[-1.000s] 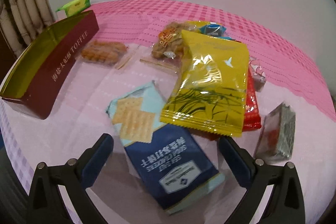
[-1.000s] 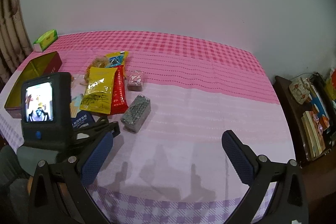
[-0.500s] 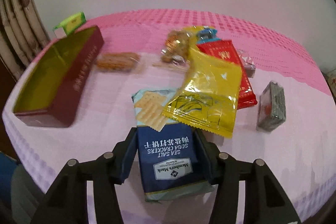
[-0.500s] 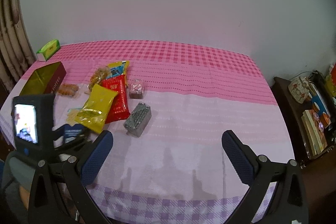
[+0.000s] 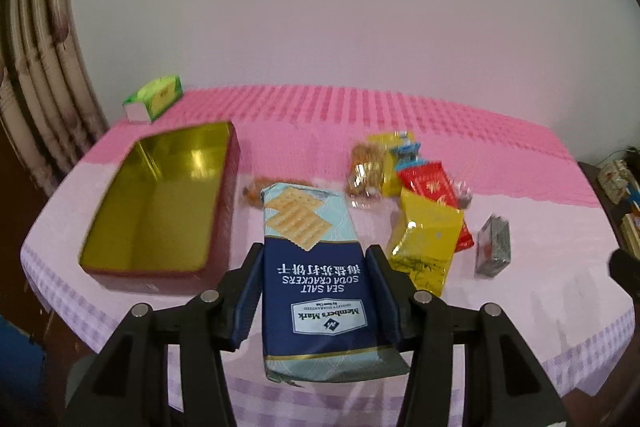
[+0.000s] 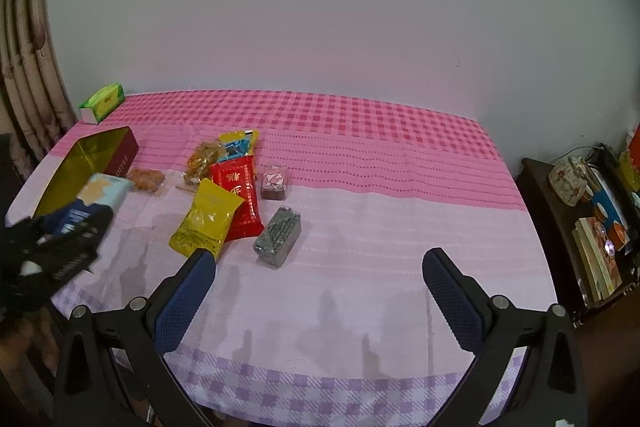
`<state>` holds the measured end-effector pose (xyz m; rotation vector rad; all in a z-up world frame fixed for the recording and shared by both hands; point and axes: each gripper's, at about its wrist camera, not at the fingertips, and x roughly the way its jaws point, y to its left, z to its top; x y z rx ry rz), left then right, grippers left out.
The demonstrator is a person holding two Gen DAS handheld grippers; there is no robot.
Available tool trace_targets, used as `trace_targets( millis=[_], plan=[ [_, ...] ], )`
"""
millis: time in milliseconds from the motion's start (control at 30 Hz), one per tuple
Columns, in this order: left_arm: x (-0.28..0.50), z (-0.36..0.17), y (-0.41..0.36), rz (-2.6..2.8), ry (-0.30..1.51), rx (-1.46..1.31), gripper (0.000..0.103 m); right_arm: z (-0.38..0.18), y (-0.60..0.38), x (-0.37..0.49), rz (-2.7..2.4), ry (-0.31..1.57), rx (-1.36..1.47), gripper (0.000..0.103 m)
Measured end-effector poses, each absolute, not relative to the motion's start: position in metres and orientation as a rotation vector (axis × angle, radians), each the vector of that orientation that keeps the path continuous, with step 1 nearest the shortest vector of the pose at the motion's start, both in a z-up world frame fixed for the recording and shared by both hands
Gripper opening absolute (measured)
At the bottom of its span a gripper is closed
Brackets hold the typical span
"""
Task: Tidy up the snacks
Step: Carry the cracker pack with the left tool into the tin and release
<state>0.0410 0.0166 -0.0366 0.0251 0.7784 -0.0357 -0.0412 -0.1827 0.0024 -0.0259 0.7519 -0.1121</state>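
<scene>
My left gripper (image 5: 315, 253) grips a blue sea salt soda cracker pack (image 5: 308, 219) by its long sides, jaws still closing on it, and holds it above the table. In the right wrist view the pack (image 6: 102, 191) hangs beside the open gold-lined red tin (image 6: 92, 155). The tin (image 5: 160, 211) has nothing in it. A yellow packet (image 5: 428, 247), a red packet (image 5: 428, 183), a clear bag of golden snacks (image 5: 362, 171) and a grey wrapped block (image 5: 494, 247) lie to the right. My right gripper (image 6: 318, 267) is open over bare cloth near the front edge.
A green tissue box (image 5: 154, 97) stands at the far left corner by a curtain. A small pink-wrapped sweet (image 6: 274, 181) and an orange snack bag (image 6: 146, 179) lie among the pile. A dark side shelf (image 6: 592, 219) with crockery and books stands right of the table.
My left gripper shut on the cracker pack and lifted it out from under the yellow packet, which slid aside. The tin now shows more fully. My right gripper barely moved.
</scene>
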Motion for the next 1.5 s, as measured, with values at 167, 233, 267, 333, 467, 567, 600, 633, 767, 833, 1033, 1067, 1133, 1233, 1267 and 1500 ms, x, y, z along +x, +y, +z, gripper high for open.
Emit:
trace_targets(
  millis=[167,233,267,333,467,567,600,633,767,833,1033,1067,1133,1233,1267,1500],
  plan=[
    [0.036,-0.011,0.048,-0.039,0.708,0.017,0.051,-0.001,-0.18,-0.04,-0.103,0.762,-0.039,0.103],
    [0.037,-0.004,0.058,-0.02,0.686,0.028,0.051,-0.002,-0.18,-0.039,-0.1,0.768,-0.041,0.103],
    [0.039,0.0,0.064,-0.009,0.677,0.031,0.051,-0.003,-0.18,-0.038,-0.099,0.77,-0.04,0.103],
    [0.044,0.006,0.081,0.021,0.663,0.018,0.051,-0.004,-0.182,-0.038,-0.103,0.773,-0.039,0.103],
    [0.062,0.008,0.118,0.089,0.664,-0.013,0.051,-0.005,-0.183,-0.037,-0.109,0.778,-0.03,0.103],
    [0.074,0.003,0.148,0.132,0.688,-0.049,0.051,-0.01,-0.182,-0.035,-0.111,0.79,-0.042,0.103],
    [0.077,0.002,0.159,0.151,0.697,-0.073,0.051,-0.011,-0.181,-0.034,-0.112,0.794,-0.047,0.103],
    [0.079,0.0,0.165,0.158,0.7,-0.083,0.051,-0.013,-0.18,-0.033,-0.112,0.797,-0.051,0.103],
    [0.083,-0.005,0.178,0.167,0.706,-0.079,0.051,-0.019,-0.178,-0.03,-0.116,0.805,-0.061,0.103],
    [0.087,-0.01,0.183,0.17,0.712,-0.075,0.051,-0.022,-0.178,-0.029,-0.12,0.811,-0.061,0.103],
    [0.111,-0.032,0.191,0.184,0.753,-0.061,0.051,-0.033,-0.175,-0.021,-0.131,0.827,-0.071,0.103],
    [0.116,-0.036,0.193,0.188,0.763,-0.057,0.051,-0.036,-0.174,-0.02,-0.133,0.83,-0.075,0.103],
    [0.125,-0.043,0.195,0.193,0.785,-0.051,0.051,-0.041,-0.172,-0.017,-0.13,0.838,-0.08,0.103],
    [0.136,-0.054,0.199,0.2,0.81,-0.047,0.051,-0.051,-0.167,-0.013,-0.127,0.859,-0.093,0.103],
    [0.138,-0.057,0.199,0.202,0.816,-0.046,0.051,-0.054,-0.165,-0.012,-0.125,0.866,-0.1,0.103],
    [0.152,-0.076,0.201,0.209,0.877,-0.053,0.051,-0.069,-0.155,-0.008,-0.114,0.899,-0.132,0.103]
  ],
)
